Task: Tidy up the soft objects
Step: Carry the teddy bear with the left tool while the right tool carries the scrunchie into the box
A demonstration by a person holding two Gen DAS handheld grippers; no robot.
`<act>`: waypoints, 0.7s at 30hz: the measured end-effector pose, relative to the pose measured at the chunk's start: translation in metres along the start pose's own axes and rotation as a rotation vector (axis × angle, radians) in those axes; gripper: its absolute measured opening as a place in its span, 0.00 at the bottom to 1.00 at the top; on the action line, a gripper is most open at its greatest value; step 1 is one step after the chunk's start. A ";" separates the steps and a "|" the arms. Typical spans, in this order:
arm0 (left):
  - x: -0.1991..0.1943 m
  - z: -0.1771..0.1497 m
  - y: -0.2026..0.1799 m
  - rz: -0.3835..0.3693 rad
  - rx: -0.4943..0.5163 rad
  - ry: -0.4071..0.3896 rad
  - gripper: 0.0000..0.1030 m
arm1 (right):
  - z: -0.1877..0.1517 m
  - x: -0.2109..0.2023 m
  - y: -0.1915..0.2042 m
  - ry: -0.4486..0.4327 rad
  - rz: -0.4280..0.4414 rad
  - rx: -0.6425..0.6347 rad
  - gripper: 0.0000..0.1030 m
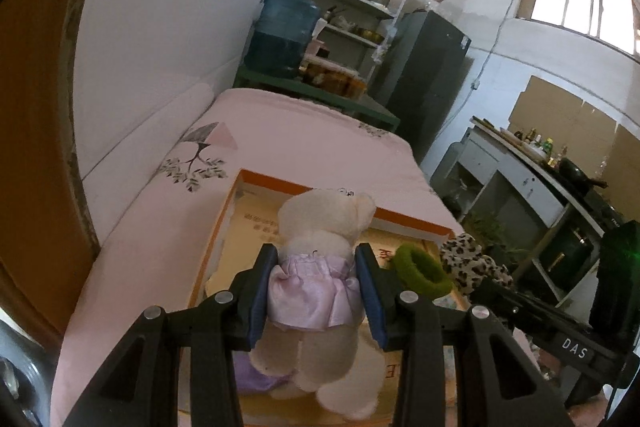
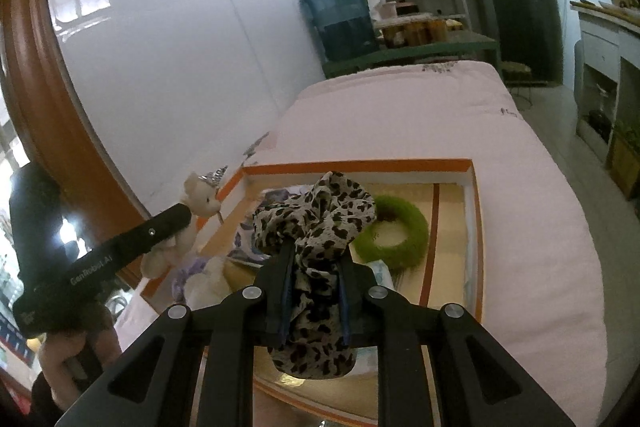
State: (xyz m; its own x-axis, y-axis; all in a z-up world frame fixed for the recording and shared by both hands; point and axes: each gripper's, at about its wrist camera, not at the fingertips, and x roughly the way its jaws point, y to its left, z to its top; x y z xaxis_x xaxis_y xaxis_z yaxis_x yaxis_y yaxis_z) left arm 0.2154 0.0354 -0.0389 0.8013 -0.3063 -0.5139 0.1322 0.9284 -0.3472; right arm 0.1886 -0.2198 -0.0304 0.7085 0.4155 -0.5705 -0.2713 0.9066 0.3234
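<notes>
Two tools: my left tool [image 1: 316,291] clamps one teddy bear [image 1: 320,267]; my right tool [image 2: 314,291] clamps one leopard scrunchie [image 2: 316,227].
Box [image 2: 360,165]: one, centre frame, holding one green ring [image 2: 394,231].

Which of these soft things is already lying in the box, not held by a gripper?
The green fuzzy ring. It lies loose on the floor of the orange-rimmed box, while the teddy bear and the leopard-print scrunchie are each clamped between gripper fingers.

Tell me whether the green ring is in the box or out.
In. The green ring lies flat on the floor of the orange-rimmed box, ungripped, just beyond the leopard-print cloth in the right tongs.
</notes>
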 end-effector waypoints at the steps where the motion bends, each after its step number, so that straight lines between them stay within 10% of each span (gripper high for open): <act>1: 0.001 0.000 0.001 0.005 0.000 0.002 0.39 | -0.001 0.002 -0.001 0.005 -0.001 0.002 0.19; 21: 0.027 -0.007 0.023 0.015 -0.083 0.120 0.47 | -0.010 0.023 -0.006 0.091 -0.035 0.018 0.31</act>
State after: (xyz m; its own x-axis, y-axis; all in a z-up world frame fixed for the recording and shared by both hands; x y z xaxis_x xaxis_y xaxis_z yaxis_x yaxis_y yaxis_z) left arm 0.2358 0.0470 -0.0662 0.7267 -0.3204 -0.6077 0.0687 0.9140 -0.3998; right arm 0.2003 -0.2147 -0.0531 0.6545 0.3898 -0.6478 -0.2352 0.9193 0.3155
